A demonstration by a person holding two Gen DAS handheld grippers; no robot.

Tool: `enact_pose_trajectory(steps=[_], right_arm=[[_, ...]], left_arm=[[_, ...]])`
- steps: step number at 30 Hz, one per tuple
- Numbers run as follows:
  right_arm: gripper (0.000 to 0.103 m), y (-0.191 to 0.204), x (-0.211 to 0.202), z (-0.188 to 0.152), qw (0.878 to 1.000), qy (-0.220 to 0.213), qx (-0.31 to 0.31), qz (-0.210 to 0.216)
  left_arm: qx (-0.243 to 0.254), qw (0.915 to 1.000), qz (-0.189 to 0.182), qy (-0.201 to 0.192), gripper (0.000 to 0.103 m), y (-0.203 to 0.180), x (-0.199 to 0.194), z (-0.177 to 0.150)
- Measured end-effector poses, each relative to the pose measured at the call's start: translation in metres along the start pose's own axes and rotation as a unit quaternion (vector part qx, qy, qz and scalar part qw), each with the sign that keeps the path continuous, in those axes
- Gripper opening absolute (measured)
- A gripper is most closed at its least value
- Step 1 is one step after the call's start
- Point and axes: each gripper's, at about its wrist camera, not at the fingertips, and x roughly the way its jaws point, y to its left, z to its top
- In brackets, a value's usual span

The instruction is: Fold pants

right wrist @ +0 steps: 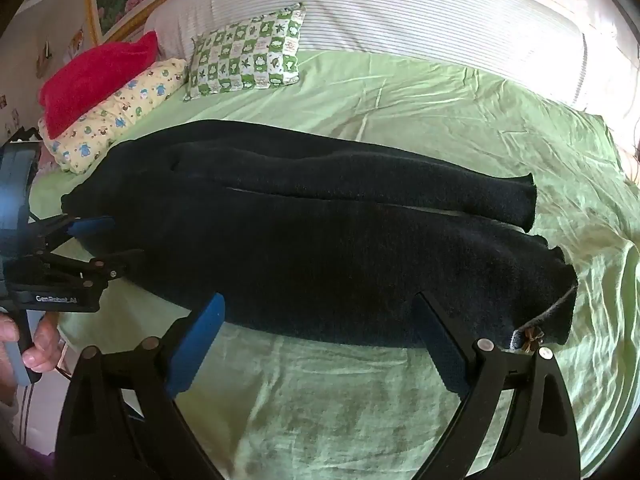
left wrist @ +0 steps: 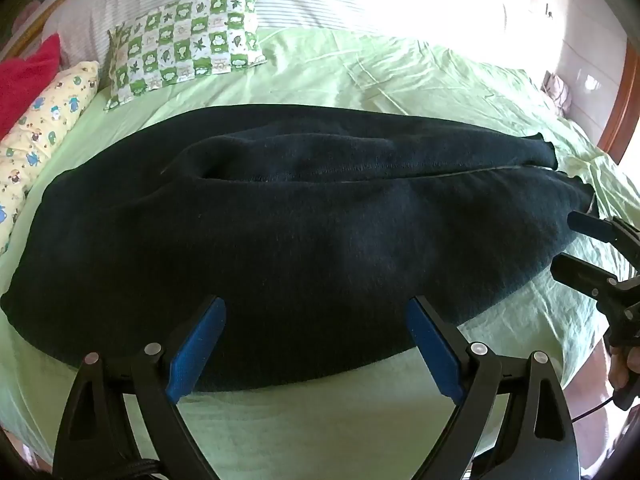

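Dark pants (left wrist: 304,236) lie flat across frame centre on green sheet (left wrist: 360,72), long axis left-right, waist left, leg cuffs right, legs side by side. Left gripper (left wrist: 316,320) spread wide over near edge, pinching nothing. Right gripper (right wrist: 316,316) likewise spread; contact with fabric unclear. Checkered pillow (left wrist: 188,36) upper left.

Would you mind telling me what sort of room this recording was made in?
Most likely a bedroom: the dark pants lie spread on a bed with a green sheet, with a frog-print pillow and a striped headboard cushion behind.
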Motion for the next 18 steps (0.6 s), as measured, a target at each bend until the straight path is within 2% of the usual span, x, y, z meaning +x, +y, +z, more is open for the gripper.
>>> enact_pose_trajectory(steps=[9,18], right_arm=[[0.095,0.002,-0.005,0.003,1.000,-0.006,-0.002,0.005],[0.095,-0.004,-0.007,0.011,1.000,-0.009,0.001,0.004]], left_arm=[[0.014,0.9999,-0.005,0.001,0.093,0.000,-0.003,0.002],[0.022,0.9996,-0.010,-0.018,0.093,0.005,0.002,0.014]])
